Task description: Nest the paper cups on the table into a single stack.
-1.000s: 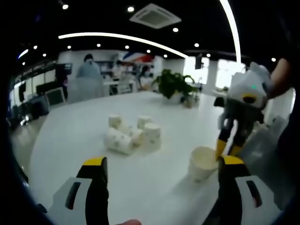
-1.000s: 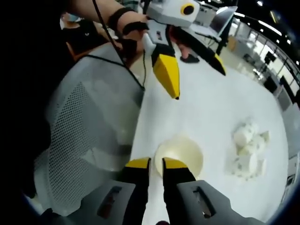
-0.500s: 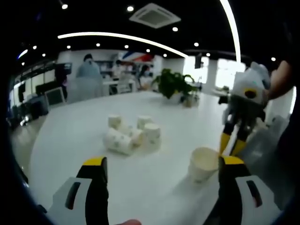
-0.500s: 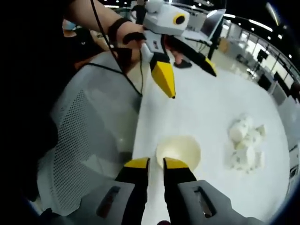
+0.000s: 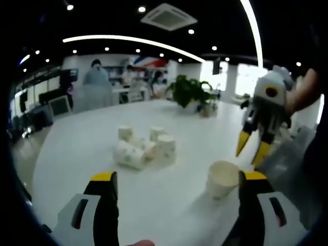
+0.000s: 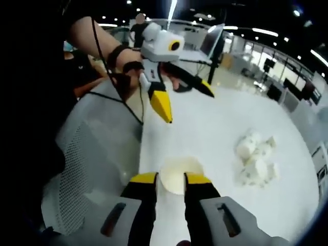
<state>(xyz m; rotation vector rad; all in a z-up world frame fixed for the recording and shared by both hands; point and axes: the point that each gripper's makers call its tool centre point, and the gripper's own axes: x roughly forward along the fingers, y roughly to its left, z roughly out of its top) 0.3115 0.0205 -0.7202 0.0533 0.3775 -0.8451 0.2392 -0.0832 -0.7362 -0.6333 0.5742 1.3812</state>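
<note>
One white paper cup [image 5: 223, 178] stands upright with its mouth up on the white round table [image 5: 77, 154], near the edge. My right gripper [image 5: 251, 147] hangs just above and beyond it, jaws a little apart and holding nothing. In the right gripper view the same cup [image 6: 178, 173] lies beyond my right gripper [image 6: 170, 178], whose fingertips stand open. A heap of several cups [image 5: 144, 146], some lying on their sides, sits at mid-table, and the heap [image 6: 256, 159] lies off to the right. My left gripper [image 5: 179, 177] is wide open and empty, and the left gripper [image 6: 185, 98] hovers over the table.
A mesh-backed chair [image 6: 87, 148] stands against the table's near edge by the cup. A potted plant [image 5: 189, 92] stands at the table's far side. People and desks fill the room behind. A person's arm [image 6: 97, 36] with a cable holds the left gripper.
My right gripper has opened its jaws and risen off the single cup, which stays standing on the table. The left gripper has held still and open.
</note>
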